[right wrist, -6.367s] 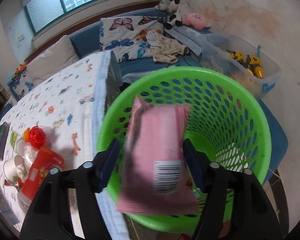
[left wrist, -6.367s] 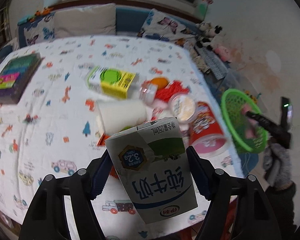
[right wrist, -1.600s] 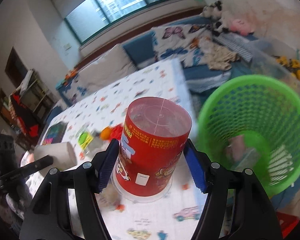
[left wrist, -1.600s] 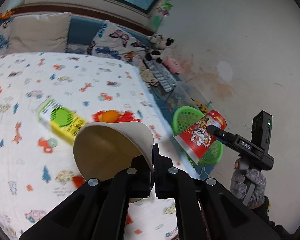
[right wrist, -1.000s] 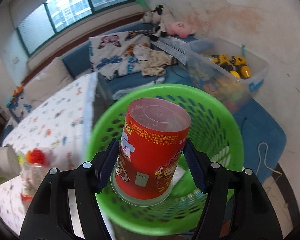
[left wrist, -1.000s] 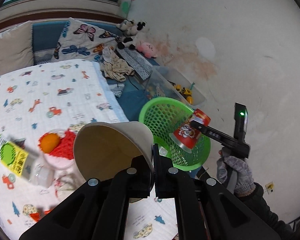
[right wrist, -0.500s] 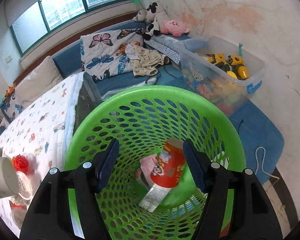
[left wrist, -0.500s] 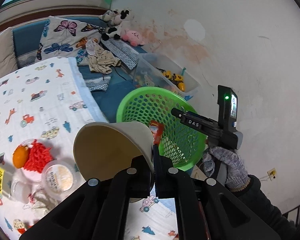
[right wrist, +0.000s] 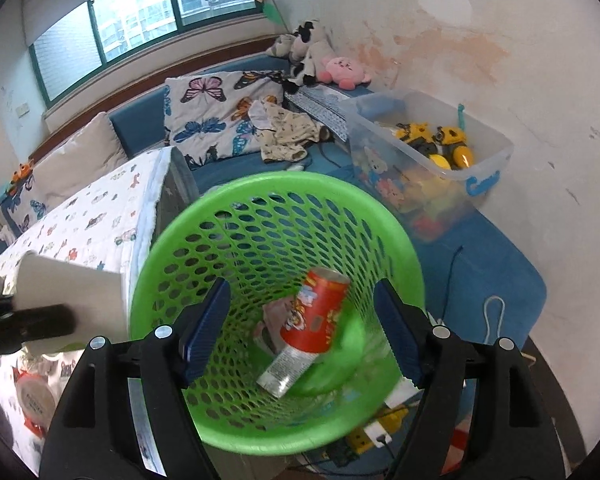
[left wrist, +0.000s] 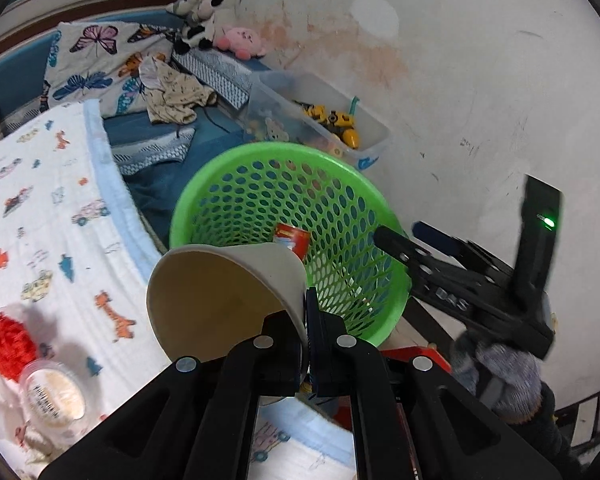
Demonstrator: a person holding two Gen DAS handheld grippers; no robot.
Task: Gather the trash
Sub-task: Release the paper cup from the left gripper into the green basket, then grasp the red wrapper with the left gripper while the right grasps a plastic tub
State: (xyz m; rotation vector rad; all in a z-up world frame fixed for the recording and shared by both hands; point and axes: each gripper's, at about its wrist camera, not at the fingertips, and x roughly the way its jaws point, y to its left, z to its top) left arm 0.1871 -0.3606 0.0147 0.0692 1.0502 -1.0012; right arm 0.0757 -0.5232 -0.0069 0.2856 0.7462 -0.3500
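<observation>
The green basket (right wrist: 204,240) on the floor beside the table (left wrist: 40,200) already holds a red cup (right wrist: 320,312), lying tilted on a pink wrapper (right wrist: 276,312) at the bottom. The right gripper (right wrist: 300,332) hangs over the basket; its jaws have just been opening and nothing is between them, so that drop looks finished. The left gripper (left wrist: 306,320) is pinched tight on the rim of a white paper cup (left wrist: 220,300), held on its side above the table edge, just beside the basket. That cup seems next to go in. On the table a small lidded tub (left wrist: 54,396) and a red netted bundle (left wrist: 10,348) remain, so some collecting is probably left.
</observation>
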